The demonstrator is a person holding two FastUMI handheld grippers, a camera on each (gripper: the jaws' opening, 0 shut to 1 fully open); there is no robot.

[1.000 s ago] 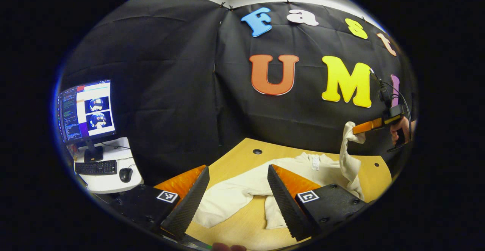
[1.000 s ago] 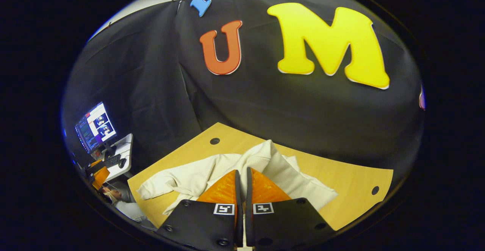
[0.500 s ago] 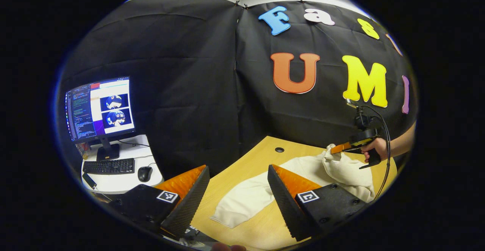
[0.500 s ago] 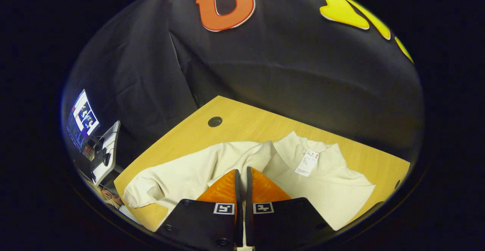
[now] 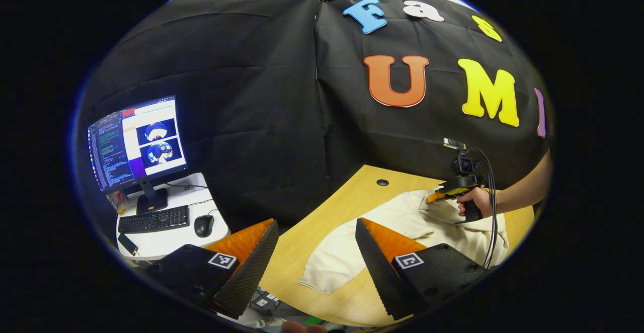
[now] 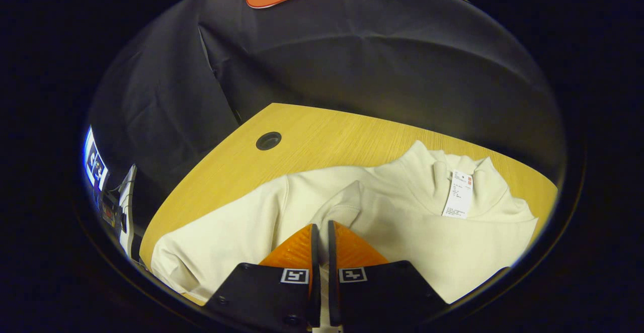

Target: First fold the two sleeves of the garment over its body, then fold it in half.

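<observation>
A cream long-sleeved garment (image 6: 402,227) lies spread on the wooden table (image 6: 327,137), collar and white label (image 6: 460,194) toward the far right. My right gripper (image 6: 320,227) is shut on one sleeve's cuff (image 6: 347,204), holding it low over the garment's body. In the left gripper view the garment (image 5: 382,222) lies ahead on the table, and the right gripper (image 5: 435,197), held by a hand (image 5: 470,203), pinches the sleeve down onto it. My left gripper (image 5: 314,235) hangs open near the table's near edge, with nothing between its fingers.
A round cable hole (image 6: 268,141) sits in the table's far left part. Left of the table stands a white side desk (image 5: 166,232) with a monitor (image 5: 136,144), keyboard (image 5: 153,219) and mouse (image 5: 204,226). Black cloth walls the booth behind.
My right gripper has carried the sleeve down from high above the table and inward over the garment's body. My left gripper has drifted left and back, staying open.
</observation>
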